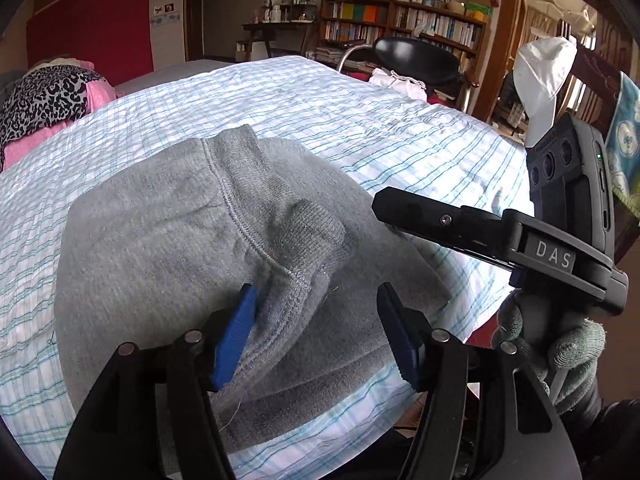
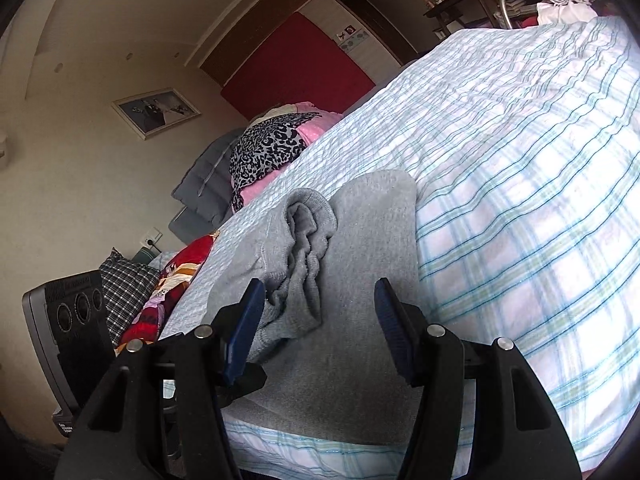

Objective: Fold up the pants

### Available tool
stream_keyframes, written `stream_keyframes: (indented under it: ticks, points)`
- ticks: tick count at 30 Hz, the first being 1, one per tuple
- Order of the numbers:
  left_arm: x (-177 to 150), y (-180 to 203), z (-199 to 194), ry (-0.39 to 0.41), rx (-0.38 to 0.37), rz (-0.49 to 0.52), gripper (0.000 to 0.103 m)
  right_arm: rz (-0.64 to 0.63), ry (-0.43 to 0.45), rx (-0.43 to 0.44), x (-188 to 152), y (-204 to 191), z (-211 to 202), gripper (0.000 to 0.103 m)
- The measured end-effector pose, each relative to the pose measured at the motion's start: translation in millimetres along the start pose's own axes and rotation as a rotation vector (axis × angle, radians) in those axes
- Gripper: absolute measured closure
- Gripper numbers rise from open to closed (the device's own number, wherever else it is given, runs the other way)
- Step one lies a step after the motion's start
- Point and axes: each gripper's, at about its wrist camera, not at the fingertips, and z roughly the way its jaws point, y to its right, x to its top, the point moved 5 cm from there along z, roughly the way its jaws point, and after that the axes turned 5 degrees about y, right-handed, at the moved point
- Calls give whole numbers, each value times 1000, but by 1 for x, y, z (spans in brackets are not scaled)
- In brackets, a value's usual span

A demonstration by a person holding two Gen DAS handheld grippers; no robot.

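Note:
Grey sweatpants (image 1: 168, 240) lie folded into a compact bundle on the plaid bedspread (image 1: 360, 120), near the bed's front edge. My left gripper (image 1: 316, 320) hovers open over the bundle. Its left blue pad sits beside the ribbed cuff (image 1: 304, 216), and nothing is pinched. The right gripper (image 2: 320, 320) is open too, straddling the pants (image 2: 360, 240) just in front of the bunched ribbed cuff (image 2: 308, 232). In the left wrist view the right tool's black finger (image 1: 432, 216) reaches over the pants' right edge, held by a gloved hand (image 1: 568, 352).
A leopard-print and pink pile (image 1: 44, 100) lies at the head of the bed, with patterned pillows (image 2: 176, 280) beside it. A black chair (image 1: 416, 60), bookshelves (image 1: 400, 20) and a hanging white cap (image 1: 540, 80) stand beyond the far side. The bedspread (image 2: 520, 160) stretches bare past the pants.

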Motion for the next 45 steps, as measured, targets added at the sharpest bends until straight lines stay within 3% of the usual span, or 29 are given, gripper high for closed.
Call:
stream_keyframes:
  ticks: [3,10,12,21,38,41,45]
  points:
    - [3,-9,-13,28,-16,-39,29,13,-35,30,-1,-6,6,44]
    - [4,-47,-43,92,28,-133,25,48,-107,39,-15,-14,24,37]
    - [3,-64,-49,113,58,-175,17,45,-105,31,-16,-17,26,34]
    - [-9,-124,-55,111,280,-275,16,20,-98,-23,-24,-39,40,32]
    - [-18,-141,-53,114,303,-290,16,-51,-113,-50,-28,-61,72,32]
    - [-19,-143,-53,113,304,-294,16,-59,-101,-57,-24,-62,83,36]
    - [-19,-147,-53,112,308,-301,16,-61,-103,-85,-22,-58,95,57]
